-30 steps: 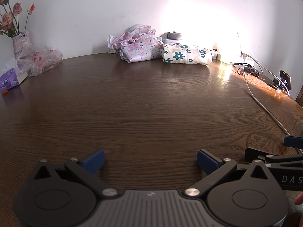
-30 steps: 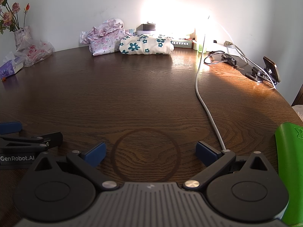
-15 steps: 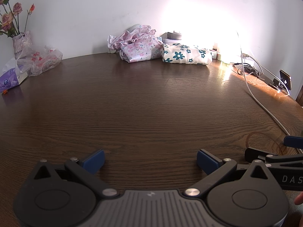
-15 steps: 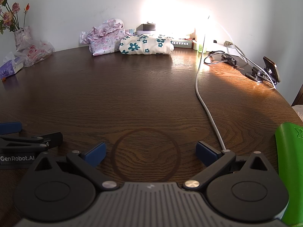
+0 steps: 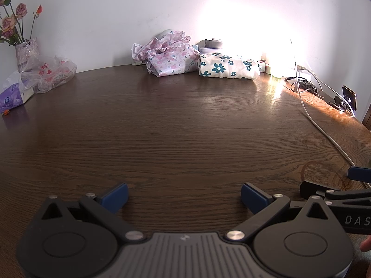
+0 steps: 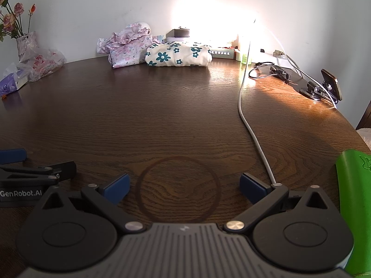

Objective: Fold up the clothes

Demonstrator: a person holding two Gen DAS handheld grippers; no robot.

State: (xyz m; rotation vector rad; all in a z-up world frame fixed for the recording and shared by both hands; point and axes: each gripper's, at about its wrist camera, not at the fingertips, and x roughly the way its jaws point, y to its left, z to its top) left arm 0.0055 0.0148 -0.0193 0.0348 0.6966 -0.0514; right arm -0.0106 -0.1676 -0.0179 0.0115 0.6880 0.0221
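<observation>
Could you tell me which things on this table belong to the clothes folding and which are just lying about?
Job: pink floral garment, cream garment with teal flowers, left gripper, right gripper.

Lying about: white cable, vase of roses, plastic bag, tissue pack, phone stand.

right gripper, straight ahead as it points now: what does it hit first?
Likely the cream garment with teal flowers at the table's far edge. The right gripper is open, with only bare wood table ahead; the white cable runs just right of that line. Depth is uncertain.
</observation>
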